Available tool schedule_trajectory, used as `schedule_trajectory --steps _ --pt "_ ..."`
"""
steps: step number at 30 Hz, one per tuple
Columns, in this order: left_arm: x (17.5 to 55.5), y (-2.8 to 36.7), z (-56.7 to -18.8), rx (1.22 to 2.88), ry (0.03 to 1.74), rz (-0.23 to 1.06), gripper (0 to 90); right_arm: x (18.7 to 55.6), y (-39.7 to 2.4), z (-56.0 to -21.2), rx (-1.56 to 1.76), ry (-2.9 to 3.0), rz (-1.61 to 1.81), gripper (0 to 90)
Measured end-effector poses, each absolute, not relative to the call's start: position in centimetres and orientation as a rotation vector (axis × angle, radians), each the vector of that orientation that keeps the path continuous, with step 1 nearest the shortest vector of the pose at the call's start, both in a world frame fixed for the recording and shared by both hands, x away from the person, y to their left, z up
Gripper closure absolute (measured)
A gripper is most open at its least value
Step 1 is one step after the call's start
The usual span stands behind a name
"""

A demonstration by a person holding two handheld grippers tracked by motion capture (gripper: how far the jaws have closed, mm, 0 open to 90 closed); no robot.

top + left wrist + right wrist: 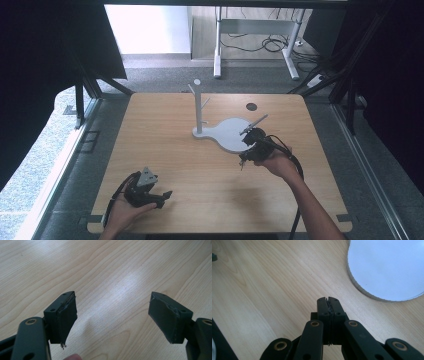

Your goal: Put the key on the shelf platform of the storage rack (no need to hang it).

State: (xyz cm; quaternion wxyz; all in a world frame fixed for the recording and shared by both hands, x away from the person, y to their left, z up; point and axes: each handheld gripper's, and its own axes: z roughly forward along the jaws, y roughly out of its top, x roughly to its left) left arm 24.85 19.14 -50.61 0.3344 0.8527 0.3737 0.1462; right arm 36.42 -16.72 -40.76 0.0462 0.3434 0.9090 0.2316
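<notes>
My right claw is pressed fully together with nothing between the pads, hovering just over the bare desk. The white stand lies just ahead of it: its round base plate sits beyond and to one side of my tips, and the upright post with pegs rises farther off at the plate's far end. My left claw rests wide and empty, well apart near the desk's close edge. To do this well, I judge I should spread the right claw before reaching the plate's rim, come in low and square, and avoid nudging the post.
</notes>
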Motion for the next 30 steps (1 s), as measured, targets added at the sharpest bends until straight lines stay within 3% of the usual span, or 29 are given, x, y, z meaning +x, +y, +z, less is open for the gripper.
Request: schedule_trajectory --steps 30 --pt "24.9 19.3 -50.6 2.225 0.978 0.383 23.0 40.2 -15.3 -39.3 1.085 2.756 0.697 89.7"
